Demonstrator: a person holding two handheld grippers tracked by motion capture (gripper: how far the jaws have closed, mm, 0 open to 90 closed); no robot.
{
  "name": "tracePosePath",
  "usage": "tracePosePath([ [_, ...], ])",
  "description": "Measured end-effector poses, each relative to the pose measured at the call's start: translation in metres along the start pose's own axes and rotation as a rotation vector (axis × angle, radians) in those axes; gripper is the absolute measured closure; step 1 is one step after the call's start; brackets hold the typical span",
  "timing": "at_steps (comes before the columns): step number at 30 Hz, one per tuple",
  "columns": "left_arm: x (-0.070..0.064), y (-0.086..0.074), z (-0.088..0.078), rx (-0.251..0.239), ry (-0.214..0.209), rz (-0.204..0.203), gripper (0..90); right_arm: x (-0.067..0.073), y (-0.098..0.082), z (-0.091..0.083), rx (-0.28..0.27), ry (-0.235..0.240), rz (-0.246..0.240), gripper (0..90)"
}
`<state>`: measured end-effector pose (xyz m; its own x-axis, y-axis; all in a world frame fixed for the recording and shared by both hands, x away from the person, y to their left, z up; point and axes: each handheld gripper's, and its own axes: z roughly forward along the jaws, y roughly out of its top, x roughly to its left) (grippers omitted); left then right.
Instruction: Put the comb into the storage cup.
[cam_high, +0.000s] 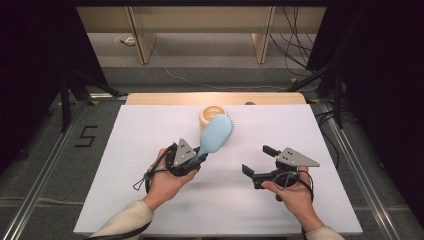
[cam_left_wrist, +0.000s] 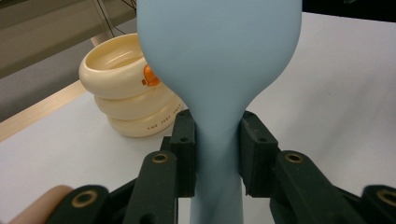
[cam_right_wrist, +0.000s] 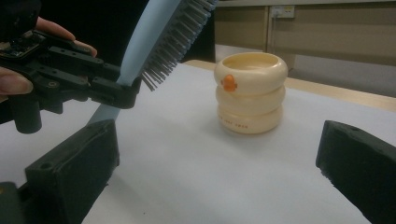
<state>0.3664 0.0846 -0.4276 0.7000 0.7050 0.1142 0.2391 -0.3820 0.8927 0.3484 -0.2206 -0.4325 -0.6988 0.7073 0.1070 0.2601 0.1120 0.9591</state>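
Hands came in from the bottom of the high view, each with a gripper over the white table (cam_high: 150, 200). We saw the left gripper (cam_high: 196, 159) clamped on the handle of a pale blue brush (cam_high: 216, 134), whose head slanted up and away toward a cream cup (cam_high: 207, 113) near the table's far edge. The brush head overlapped the cup from above, and we could not tell whether the two touched. The right gripper (cam_high: 255, 162) hung well apart to the right, its jaws spread wide with nothing between them.

Next we looked along the left gripper (cam_left_wrist: 218, 154). Both jaws pressed the brush's neck (cam_left_wrist: 218, 140), and the smooth back of the head rose up out of the top of the view. The cup (cam_left_wrist: 126, 95), built of stacked rings with an orange mark, stood on the table behind and to the left.

From the right gripper (cam_right_wrist: 224, 163) we saw its jaws set far apart at either side. Between them, farther off, stood the cup (cam_right_wrist: 250, 93). At upper left the left gripper (cam_right_wrist: 105, 91) held the brush (cam_right_wrist: 154, 42), bristles facing the cup.
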Motion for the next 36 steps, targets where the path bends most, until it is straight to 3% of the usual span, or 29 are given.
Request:
tracePosePath([
  [36, -0.019, 0.009, 0.015, -0.010, -0.036, 0.029, 69.7, 0.011, 0.015, 0.020, -0.025, 0.044, 0.005, 0.4],
])
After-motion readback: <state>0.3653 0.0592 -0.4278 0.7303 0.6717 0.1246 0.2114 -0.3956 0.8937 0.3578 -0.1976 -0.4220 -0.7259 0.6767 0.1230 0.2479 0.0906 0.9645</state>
